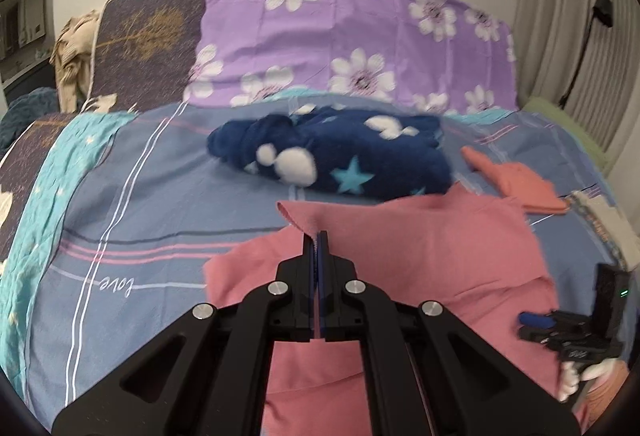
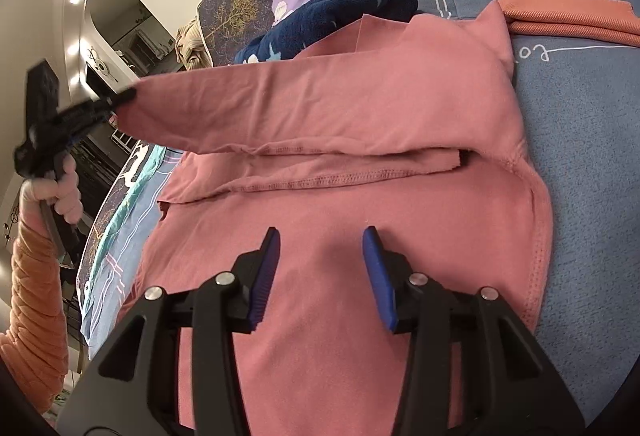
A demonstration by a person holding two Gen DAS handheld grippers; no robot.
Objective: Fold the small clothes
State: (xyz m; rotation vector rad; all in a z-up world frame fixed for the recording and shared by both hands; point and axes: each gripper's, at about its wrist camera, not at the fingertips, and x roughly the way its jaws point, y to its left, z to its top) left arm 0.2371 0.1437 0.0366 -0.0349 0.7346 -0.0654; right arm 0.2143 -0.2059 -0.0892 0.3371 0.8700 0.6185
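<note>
Two grippers in my view: left gripper [image 1: 317, 236] has its jaws pinching the pink garment [image 2: 340, 276]'s sleeve, lifted off the bed [image 1: 160, 196], while right gripper [image 2: 320, 240] hovers spread over the garment near the bed's edge.

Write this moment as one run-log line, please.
left tongs: shut on pink shirt sleeve, lifted | right tongs: open over shirt

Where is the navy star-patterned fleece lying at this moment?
In the left wrist view the navy fleece lies mid-frame on the blue sheet, just beyond the pink garment and before the purple flowered pillow.
</note>
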